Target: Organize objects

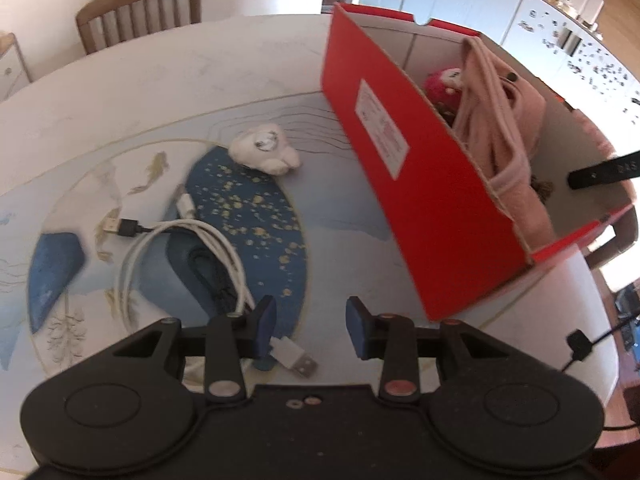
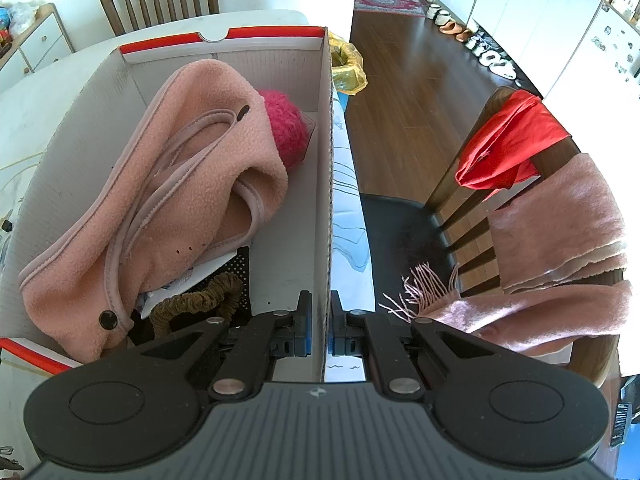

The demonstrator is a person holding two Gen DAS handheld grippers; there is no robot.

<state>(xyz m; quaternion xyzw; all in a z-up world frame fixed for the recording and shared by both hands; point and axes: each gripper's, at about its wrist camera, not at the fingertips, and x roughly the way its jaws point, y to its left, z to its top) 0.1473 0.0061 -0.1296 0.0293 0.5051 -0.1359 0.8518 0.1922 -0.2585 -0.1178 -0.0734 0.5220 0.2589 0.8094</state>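
Note:
An open red shoebox point(image 1: 384, 152) stands on the table at right, holding a pink fleece garment point(image 1: 500, 120) and a magenta plush point(image 1: 440, 84). Left of the box, on the mat, lie a small white plush toy point(image 1: 266, 148), a coiled white USB cable point(image 1: 160, 248) and a black cable point(image 1: 212, 276). My left gripper point(image 1: 312, 324) hovers low over the mat beside the cables, jaws partly apart, nothing between them. One white USB plug point(image 1: 294, 360) lies just under its left finger. My right gripper point(image 2: 322, 328) is shut on the box's right wall point(image 2: 326, 200).
The box also holds a brown scrunchie point(image 2: 200, 300). A chair point(image 2: 404, 232) right of the table carries a red cloth point(image 2: 508, 144) and a pink fringed scarf point(image 2: 560, 240). Another wooden chair point(image 1: 140, 12) stands behind the table. A yellow bag point(image 2: 348, 64) sits beyond the box.

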